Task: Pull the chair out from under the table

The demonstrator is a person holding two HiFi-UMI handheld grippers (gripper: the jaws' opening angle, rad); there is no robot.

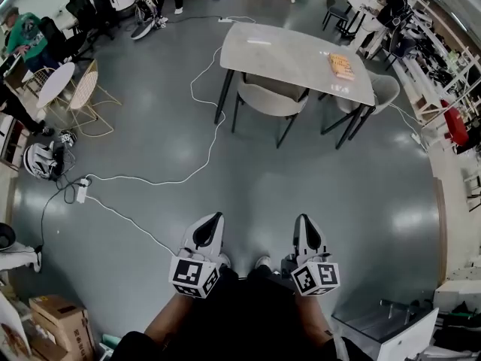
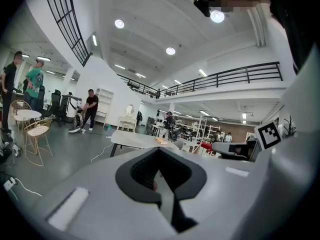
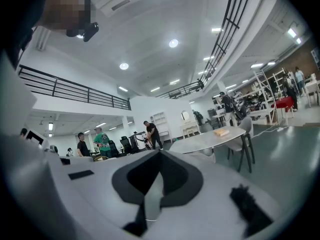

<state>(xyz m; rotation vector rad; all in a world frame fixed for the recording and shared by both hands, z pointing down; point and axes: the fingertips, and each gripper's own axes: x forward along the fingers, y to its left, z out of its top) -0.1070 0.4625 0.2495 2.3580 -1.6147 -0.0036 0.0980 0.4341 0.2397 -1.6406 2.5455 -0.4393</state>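
Left claw (image 1: pixel 213 221) and right claw (image 1: pixel 304 221) pressed together, chair (image 1: pixel 268 101) half hidden under table (image 1: pixel 282 53)

The bench (image 1: pixel 297 55) has a pale grey, faintly veined top on black legs. The box (image 1: pixel 341 66) is orange-brown. The chair (image 1: pixel 269 100) is beige-grey with black legs. The floor (image 1: pixel 301 186) is glossy dark grey and the cable (image 1: pixel 192 87) is white. The left claw (image 1: pixel 216 218) and right claw (image 1: pixel 302 219) are white with black pads, each bearing black-and-white square patterns.
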